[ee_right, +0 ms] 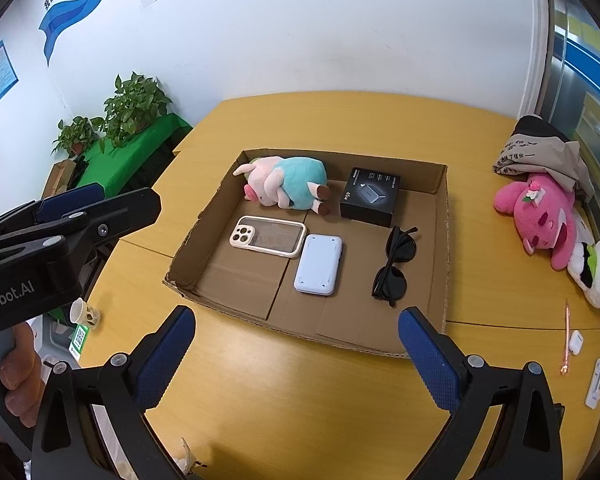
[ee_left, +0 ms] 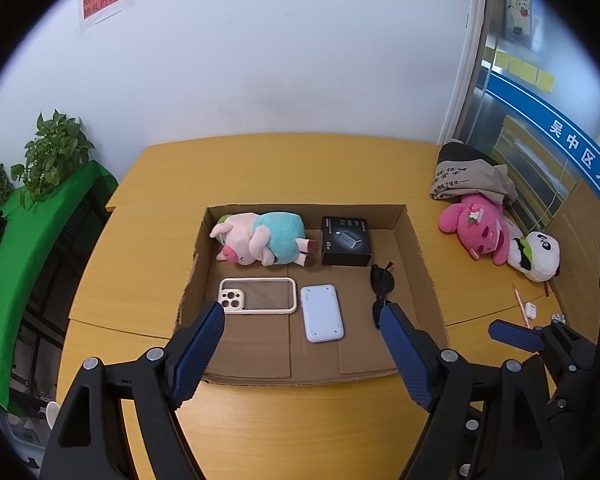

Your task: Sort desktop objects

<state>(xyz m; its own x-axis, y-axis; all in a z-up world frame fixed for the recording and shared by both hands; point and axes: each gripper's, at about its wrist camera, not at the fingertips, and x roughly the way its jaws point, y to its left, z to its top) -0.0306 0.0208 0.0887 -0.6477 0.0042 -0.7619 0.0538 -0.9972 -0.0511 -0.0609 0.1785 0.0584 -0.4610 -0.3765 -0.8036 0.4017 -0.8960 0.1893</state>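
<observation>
Corrugated brown cardboard formed the shallow open tray (ee_left: 420,240) on the yellow wooden table (ee_left: 300,420), and my sorted things lay inside it. At the back lay the pink pig plush in a teal shirt (ee_left: 260,240) and, just beside it, the small black charger box (ee_left: 346,242). Nearer me lay the clear phone case with a cream rim (ee_left: 256,294), the flat white rectangular device (ee_left: 322,312) and the black sunglasses (ee_right: 394,266). From my left camera one lens hid behind my finger. My left claw (ee_left: 302,334) hung released and empty over the tray's near edge; my right claw (ee_right: 296,344) gaped empty too. Off to the right, outside the tray, lay the bright pink plush (ee_right: 540,216), half under a grey cloth bag (ee_right: 540,152).
</observation>
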